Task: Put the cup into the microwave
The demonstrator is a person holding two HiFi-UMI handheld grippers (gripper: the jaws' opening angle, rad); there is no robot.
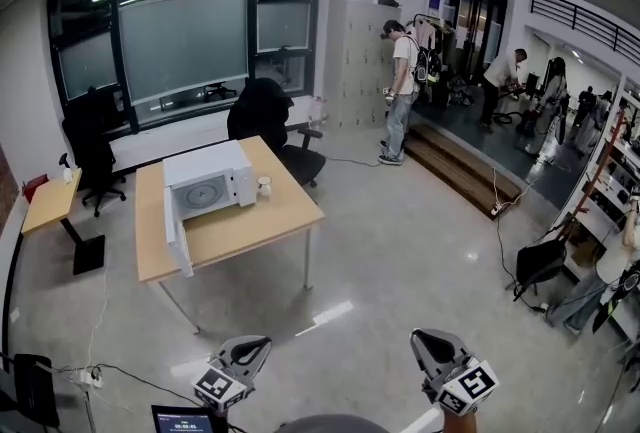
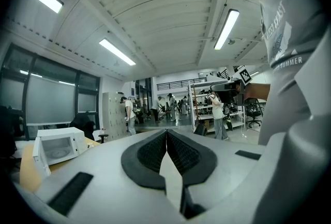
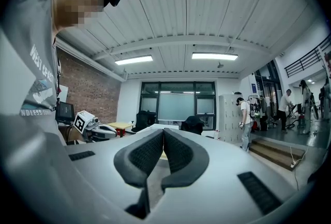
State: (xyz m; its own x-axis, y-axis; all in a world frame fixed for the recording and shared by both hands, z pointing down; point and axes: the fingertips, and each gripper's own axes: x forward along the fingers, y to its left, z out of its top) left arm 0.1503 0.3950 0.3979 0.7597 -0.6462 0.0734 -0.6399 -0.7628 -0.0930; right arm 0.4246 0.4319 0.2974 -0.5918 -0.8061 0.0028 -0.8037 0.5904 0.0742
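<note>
**Cup waits, both grippers shut and well back**

Approach comes first, by my read. The cup (image 1: 264, 186) stands upright on the table (image 1: 270, 221), just beside the right side of the microwave (image 1: 205, 183). The door (image 1: 178, 236) hangs wide open to the left, so the cavity is ready.

The left gripper (image 1: 245, 353) and right gripper (image 1: 425, 336) sit low in the head view, well apart from the table, with glossy floor (image 1: 400, 241) between. Each gripper's own view shows its jaws pressed together with nothing between them.

To do this well, I'd close on the table from its front. The right gripper looks better placed, since the cup is on that side and the open door crowds the left. The jaws need to part before they reach the cup, then meet it at mid-height, level and square. Next comes a lift clear of the tabletop and a swing round the front corner of the microwave into the cavity.

The cup is small, pale and roughly cylindrical. It looks light, so I'd expect a hard squeeze to crush it or a nudge to tip it.

The microwave is a white box with a round turntable (image 1: 207, 191) showing inside. The table has a smooth wood-toned top on thin metal legs. The pads (image 2: 150, 153) are black, curved and finely ribbed, which should grip a slick wall.
</note>
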